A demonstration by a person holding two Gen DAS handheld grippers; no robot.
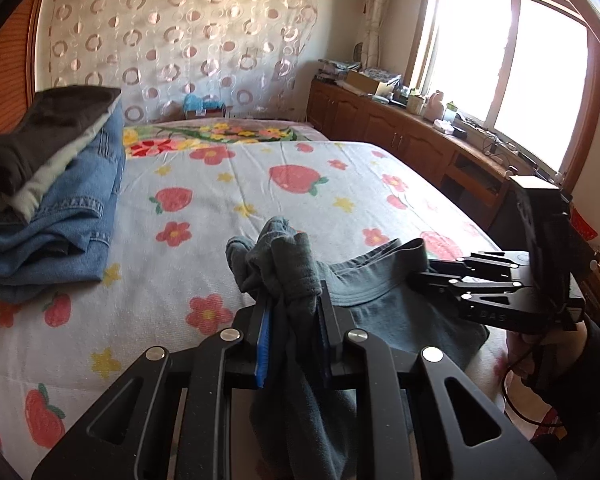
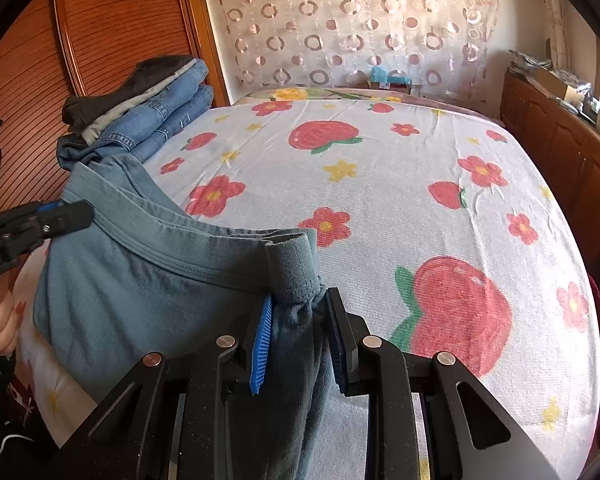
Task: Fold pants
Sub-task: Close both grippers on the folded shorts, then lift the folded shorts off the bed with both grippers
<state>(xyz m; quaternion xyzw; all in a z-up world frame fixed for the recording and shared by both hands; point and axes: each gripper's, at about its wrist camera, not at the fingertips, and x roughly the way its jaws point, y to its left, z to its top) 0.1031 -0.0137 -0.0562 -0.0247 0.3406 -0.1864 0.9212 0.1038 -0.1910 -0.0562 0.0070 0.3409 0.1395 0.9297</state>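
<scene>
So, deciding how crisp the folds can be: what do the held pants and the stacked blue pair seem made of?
The grey-blue pants look like soft, matte cotton knit or twill: limp drape, stitched waistband. The stacked blue pair looks like denim: faded blue with contrast seams.

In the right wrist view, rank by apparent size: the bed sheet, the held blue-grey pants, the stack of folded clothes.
1. Bed sheet
2. Blue-grey pants, enlarged by nearness to the camera
3. Stack of folded clothes, farther away

Grey-blue pants (image 2: 140,280), strawberry-and-flower white bedsheet (image 2: 380,184), blue denim stack (image 1: 72,208).
</scene>
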